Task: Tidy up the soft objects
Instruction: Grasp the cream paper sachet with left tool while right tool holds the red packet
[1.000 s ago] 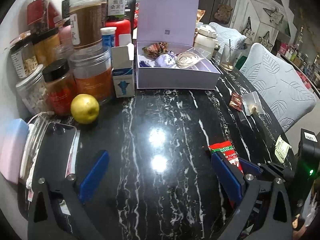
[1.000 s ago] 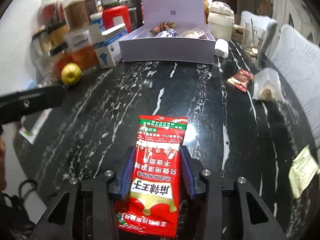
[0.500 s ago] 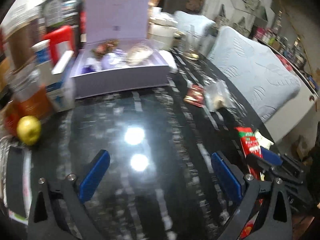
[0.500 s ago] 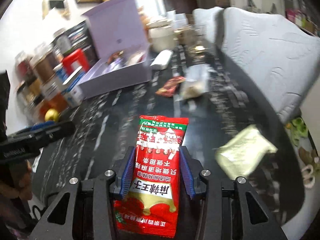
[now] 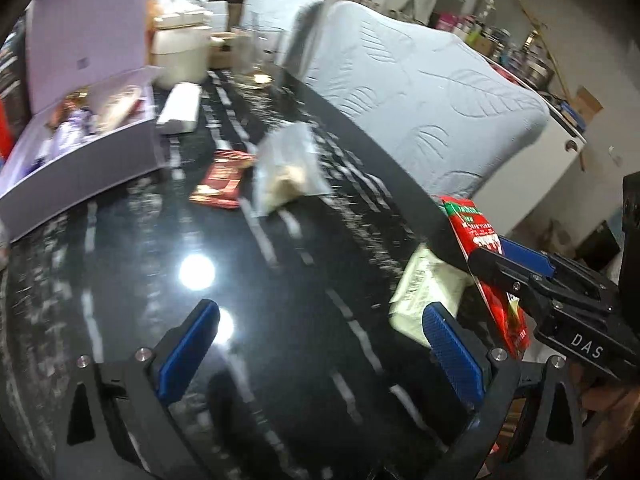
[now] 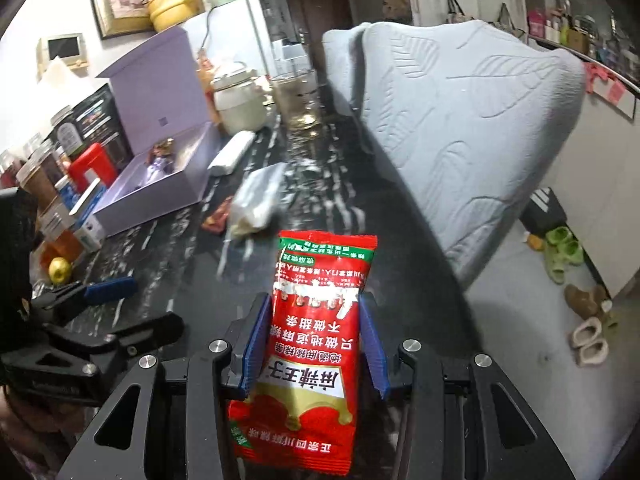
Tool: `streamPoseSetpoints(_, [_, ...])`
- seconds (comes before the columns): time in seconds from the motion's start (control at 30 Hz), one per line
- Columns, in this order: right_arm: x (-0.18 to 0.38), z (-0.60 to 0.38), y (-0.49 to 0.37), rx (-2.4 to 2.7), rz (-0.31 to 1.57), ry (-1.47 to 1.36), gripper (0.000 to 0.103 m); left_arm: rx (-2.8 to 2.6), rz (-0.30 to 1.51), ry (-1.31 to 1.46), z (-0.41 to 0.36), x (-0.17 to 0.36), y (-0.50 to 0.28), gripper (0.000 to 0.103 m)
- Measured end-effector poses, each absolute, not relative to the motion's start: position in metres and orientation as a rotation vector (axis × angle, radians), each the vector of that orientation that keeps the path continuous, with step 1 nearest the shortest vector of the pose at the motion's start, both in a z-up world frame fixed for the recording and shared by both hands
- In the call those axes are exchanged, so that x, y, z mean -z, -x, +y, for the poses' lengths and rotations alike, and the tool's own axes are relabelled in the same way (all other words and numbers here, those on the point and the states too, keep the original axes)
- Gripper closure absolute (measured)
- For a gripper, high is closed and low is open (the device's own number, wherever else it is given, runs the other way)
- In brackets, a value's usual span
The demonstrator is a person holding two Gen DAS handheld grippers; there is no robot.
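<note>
right gripper [image 6: 314, 344] clamped on the red snack packet [image 6: 316, 320], blue pads pressing both long edges, the packet standing up between them with its printed top edge pointing away and its bottom hanging toward the camera; in the left wrist view the same packet [image 5: 476, 232] shows at the far right, pinched in the right gripper [image 5: 516, 260], off the edge of the black marble table [image 5: 280, 280]; left gripper [image 5: 320, 344] wide apart, nothing between the blue pads, just the shiny tabletop with two lamp reflections under it; a pale yellow-green sachet [image 5: 424, 292] lies on the table just beyond the left gripper's right finger [image 5: 452, 356], near the table edge; further back, a clear plastic bag [image 5: 288, 172] with something beige inside, and a small dark red wrapper [image 5: 220, 180] touching its left side; the open lilac box [image 5: 80, 160] sits at the back left, lid up, a few small items inside, too blurred to name; a white flat pack [image 5: 180, 108] lies beside the box; in the right wrist view a yellow fruit [image 6: 60, 270] sits by the jars on the left, and a quilted pale blue chair back [image 6: 460, 120] rises along the table's right side
</note>
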State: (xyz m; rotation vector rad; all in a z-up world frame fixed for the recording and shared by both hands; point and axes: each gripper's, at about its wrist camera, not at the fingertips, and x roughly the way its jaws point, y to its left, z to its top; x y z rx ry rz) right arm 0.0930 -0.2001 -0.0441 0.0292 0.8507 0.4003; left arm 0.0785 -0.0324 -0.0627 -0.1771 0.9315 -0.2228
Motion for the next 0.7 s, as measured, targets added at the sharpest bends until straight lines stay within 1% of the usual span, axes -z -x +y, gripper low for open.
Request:
streamPoseSetpoints(0.4, [0.045,-0.246,-0.100,-0.318,0.868,-0.074,0.060,0.407,1.029,0.130,-0.095,0.090,-0.102,0.000])
streamPoseSetpoints(0.6, [0.046,-0.258,-0.103,-0.289,0.872,-0.098,0.060,0.416,1.023,0.066,-0.115,0.094,-0.111,0.001])
streamPoseSetpoints(0.67, [0.046,-0.260,-0.105,-0.284,0.873,-0.109,0.060,0.400,1.012,0.044,-0.118,0.095,-0.113,0.004])
streamPoseSetpoints(0.7, [0.046,-0.259,-0.106,-0.283,0.874,-0.112,0.060,0.385,1.000,0.027,-0.119,0.095,-0.113,0.011])
